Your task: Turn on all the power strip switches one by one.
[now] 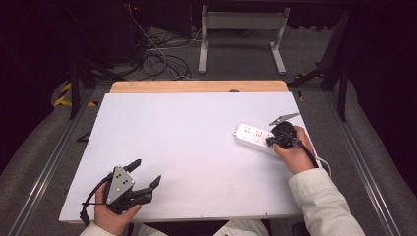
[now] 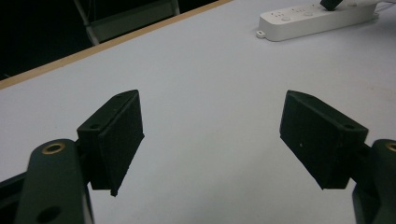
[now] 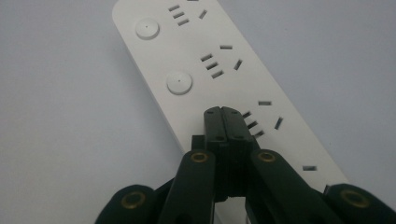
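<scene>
L gripper near-left, held low in the person's L hand, jaws spread wide, nothing btwn them. R gripper at far right, jaws pressed together, tips pointing left and down. R hand wraps its body; pale sleeve runs back to the near right.

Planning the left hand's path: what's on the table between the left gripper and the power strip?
Nothing: the high view shows bare white table between the left gripper and the power strip.
</scene>
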### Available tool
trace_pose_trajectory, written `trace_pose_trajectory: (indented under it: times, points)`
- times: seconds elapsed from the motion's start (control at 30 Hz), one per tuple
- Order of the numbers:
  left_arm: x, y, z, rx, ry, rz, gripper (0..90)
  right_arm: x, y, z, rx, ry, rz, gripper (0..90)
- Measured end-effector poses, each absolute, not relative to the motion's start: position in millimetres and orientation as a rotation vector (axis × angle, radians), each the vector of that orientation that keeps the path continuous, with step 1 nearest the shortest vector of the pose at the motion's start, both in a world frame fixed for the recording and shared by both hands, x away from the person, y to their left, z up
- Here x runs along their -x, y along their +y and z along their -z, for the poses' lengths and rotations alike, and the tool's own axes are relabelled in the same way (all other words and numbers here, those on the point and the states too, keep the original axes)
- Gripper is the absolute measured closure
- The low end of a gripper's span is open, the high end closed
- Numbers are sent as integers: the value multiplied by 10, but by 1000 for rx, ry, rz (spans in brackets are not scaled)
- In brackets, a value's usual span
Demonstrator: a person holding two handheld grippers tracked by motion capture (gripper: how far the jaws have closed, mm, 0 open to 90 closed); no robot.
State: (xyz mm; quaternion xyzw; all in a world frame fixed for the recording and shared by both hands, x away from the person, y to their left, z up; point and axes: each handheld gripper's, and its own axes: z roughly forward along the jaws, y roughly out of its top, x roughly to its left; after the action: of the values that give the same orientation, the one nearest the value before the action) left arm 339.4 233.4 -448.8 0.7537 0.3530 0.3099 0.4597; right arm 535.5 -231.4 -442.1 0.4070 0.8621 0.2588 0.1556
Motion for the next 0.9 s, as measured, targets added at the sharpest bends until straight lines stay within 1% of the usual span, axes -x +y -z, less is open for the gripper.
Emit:
trace_pose_trajectory:
  times: [0.43,0.53,0.6,0.63,0.67,0.9]
  points:
    - [-3397,2338,4488,-1853,871,-761,218,-5357,-2304,4422,-1177,2466,-733,900]
    - [-3397,2336,4488,-1848,873,-759,218,-5340,-2326,4371,-1162,2451,-771,900]
    - [-3406,2342,4488,-1853,872,-766,218,-5272,-2358,4239,-1144,2388,-919,900]
    - [-3408,2338,4492,-1852,878,-755,218,-5272,-2358,4239,-1144,2388,-919,900]
    - [-3411,2334,4495,-1851,879,-756,218,-5248,-2370,4162,-1127,2366,-974,900]
    - [-3402,2333,4492,-1852,877,-758,218,-5225,-2332,4071,-1101,2364,-984,900]
